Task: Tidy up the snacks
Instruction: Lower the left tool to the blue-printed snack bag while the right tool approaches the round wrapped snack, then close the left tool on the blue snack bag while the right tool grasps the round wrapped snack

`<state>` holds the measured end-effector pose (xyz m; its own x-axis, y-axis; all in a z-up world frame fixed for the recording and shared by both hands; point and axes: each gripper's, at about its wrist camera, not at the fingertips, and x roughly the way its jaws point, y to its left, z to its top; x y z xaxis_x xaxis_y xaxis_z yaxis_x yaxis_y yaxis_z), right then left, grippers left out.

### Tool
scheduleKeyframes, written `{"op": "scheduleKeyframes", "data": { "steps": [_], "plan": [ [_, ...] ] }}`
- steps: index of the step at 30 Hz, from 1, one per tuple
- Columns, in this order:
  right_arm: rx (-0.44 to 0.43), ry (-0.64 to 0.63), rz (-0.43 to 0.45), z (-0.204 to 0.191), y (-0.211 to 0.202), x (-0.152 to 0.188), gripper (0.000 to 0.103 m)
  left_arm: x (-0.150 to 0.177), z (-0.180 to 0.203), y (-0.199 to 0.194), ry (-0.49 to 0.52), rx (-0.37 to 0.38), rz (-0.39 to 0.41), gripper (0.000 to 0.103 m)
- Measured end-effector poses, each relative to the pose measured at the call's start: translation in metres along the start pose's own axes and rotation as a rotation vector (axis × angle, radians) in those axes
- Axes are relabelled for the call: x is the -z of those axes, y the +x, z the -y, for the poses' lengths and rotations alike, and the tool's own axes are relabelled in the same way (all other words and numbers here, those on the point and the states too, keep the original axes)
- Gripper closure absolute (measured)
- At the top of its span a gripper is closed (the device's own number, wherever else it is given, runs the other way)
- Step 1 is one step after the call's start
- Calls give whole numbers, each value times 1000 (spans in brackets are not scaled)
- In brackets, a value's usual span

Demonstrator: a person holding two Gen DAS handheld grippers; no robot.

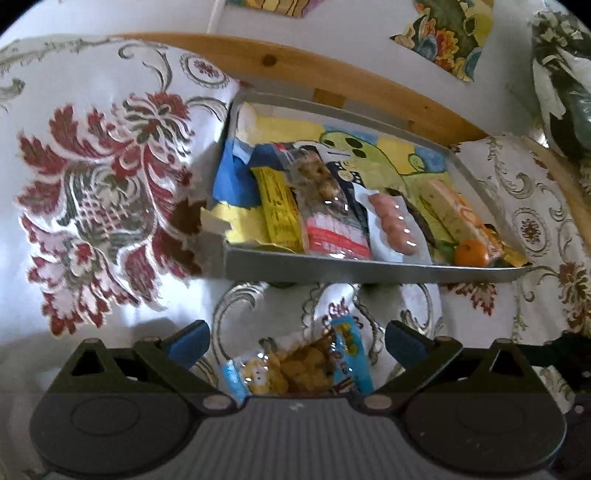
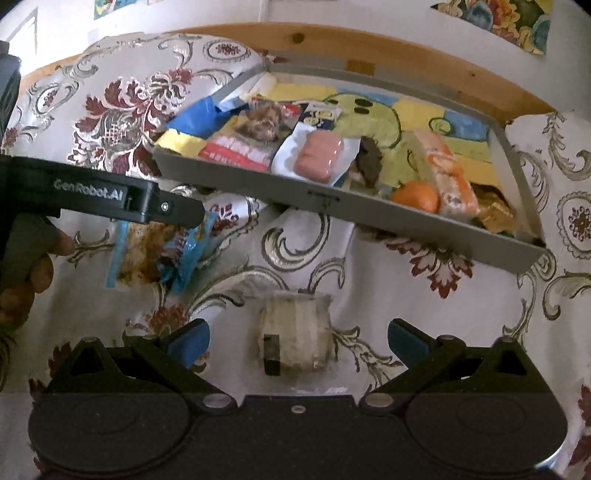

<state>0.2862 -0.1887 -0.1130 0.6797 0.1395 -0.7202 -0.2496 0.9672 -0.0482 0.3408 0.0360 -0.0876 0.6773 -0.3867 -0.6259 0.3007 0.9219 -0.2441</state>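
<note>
A grey tray lies on the floral cloth and holds a yellow packet, a red-and-white packet, a pack of pink sausages, an orange and an orange-green bar. In front of the tray, a blue snack packet with golden pieces lies between the spread fingers of my open left gripper. The right wrist view shows that left gripper over the same blue packet. My right gripper is open around a pale wrapped packet on the cloth near the tray.
A wooden edge runs behind the tray, with a white wall and colourful pictures beyond. A dark green bag sits at the far right. A person's hand holds the left gripper's handle. Floral cloth spreads to the tray's left.
</note>
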Motion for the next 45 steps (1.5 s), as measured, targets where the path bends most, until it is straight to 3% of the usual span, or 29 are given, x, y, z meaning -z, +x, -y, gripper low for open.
{"op": "scheduleKeyframes", "data": {
  "steps": [5, 15, 21, 26, 32, 36, 39, 43, 45],
  "plan": [
    [-4, -17, -34, -3, 7, 5, 1, 1, -3, 6, 34, 80, -55, 0],
    [-33, 2, -76, 0, 16, 9, 1, 4, -1, 15, 128, 130, -157, 0],
    [-19, -10, -75, 0, 18, 10, 1, 9, 4, 17, 182, 110, -169, 0],
    [-7, -15, -73, 1, 21, 10, 1, 14, 17, 18, 292, 68, -175, 0],
    [3, -29, -63, 2, 22, 9, 1, 20, 27, 15, 408, 40, -124, 1],
    [-11, -20, -59, 4, 23, 10, 5, 22, 27, 16, 420, 61, -138, 18],
    [-32, -13, -54, 4, 23, 9, 13, 22, 26, 16, 422, 46, -144, 25],
    [-48, 6, -55, 4, 23, 8, 17, 17, 28, 13, 405, 13, -154, 42],
    [-50, 15, -56, 5, 24, 9, 17, 17, 32, 12, 410, -15, -167, 43]
  ]
}}
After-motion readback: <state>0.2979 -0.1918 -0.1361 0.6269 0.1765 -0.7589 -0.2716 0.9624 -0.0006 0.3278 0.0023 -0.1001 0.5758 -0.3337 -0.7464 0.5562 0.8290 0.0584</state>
